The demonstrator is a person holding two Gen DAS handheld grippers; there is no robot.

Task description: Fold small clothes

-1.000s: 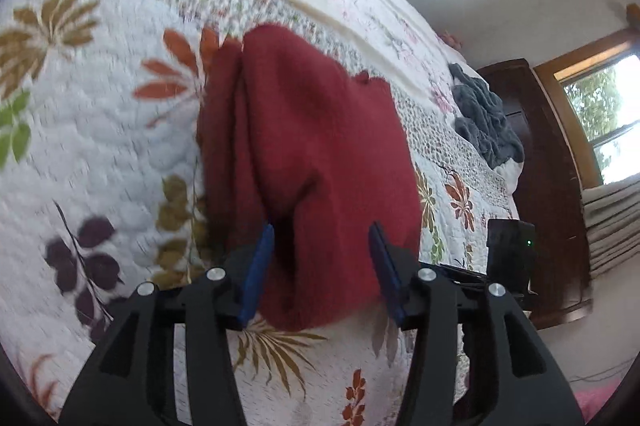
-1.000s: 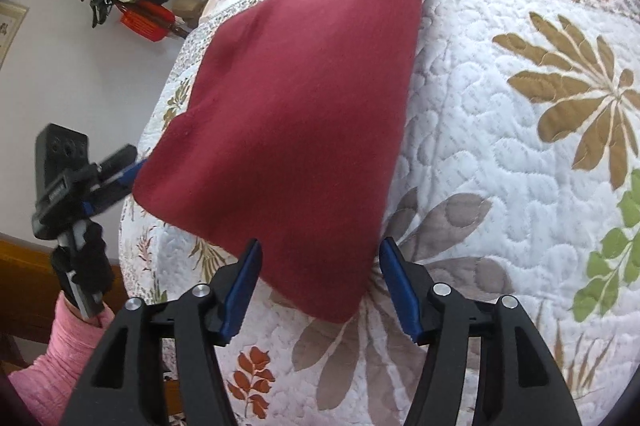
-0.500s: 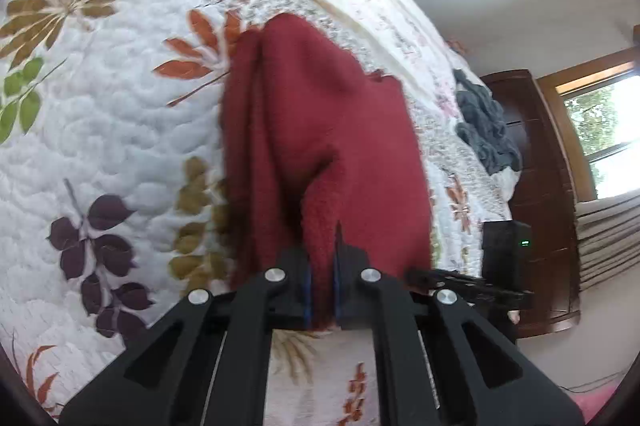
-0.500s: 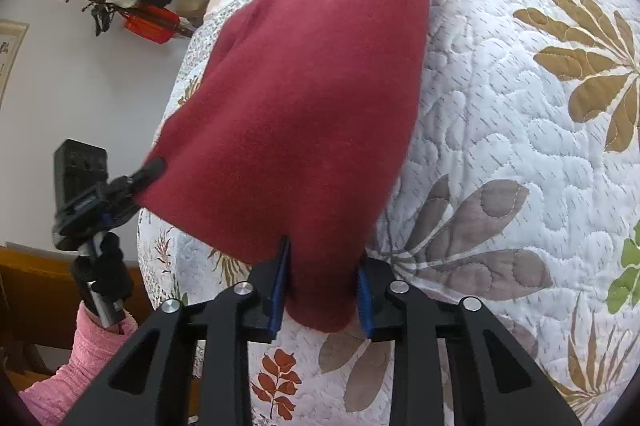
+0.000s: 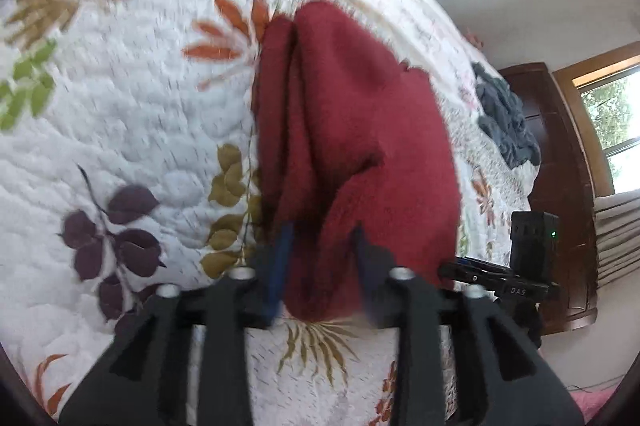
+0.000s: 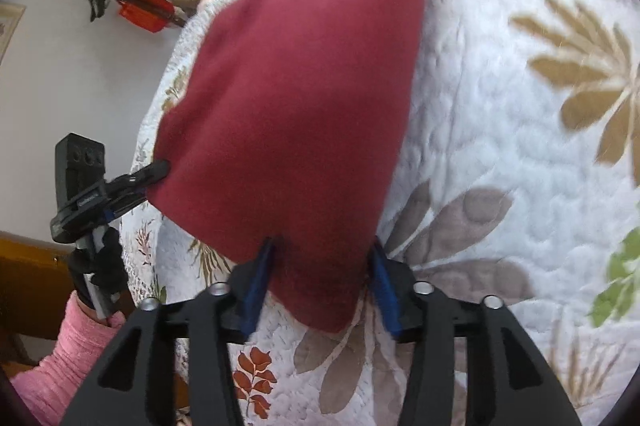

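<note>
- The left gripper (image 5: 320, 250) has its jaws apart by a moderate gap, with the near left corner of the red cloth (image 5: 352, 130) between them; the fingers stand just beside the fabric and do not press it, so it holds nothing firmly.
- The right gripper (image 6: 320, 266) is the same: jaws parted, one blue pad (image 6: 256, 286) on each side of the near right corner of the cloth, and no pinch.
- The cloth lies on the quilt (image 5: 120, 126) near the front edge of the bed, already doubled, with its layers showing as long ridges on its left side. It reaches away toward the flowered band of the quilt.
- Risk, as I judge it: the corners are loose, so the upper layer can slide or spring back and the fold can open. If a finger catches the soft fabric when it moves, the whole cloth may be dragged out of line.
- A second risk: if one jaw goes under too few layers, only part of the stack would be lifted.
- Both grippers point forward along the cloth, low over the quilt, side by side. In the right view the left one is seen at the far left corner, held by a gloved hand (image 6: 100, 266) with a pink sleeve (image 6: 68, 366).
- Farther away, a grey garment (image 5: 508, 122) lies near the far right edge of the bed.
</note>
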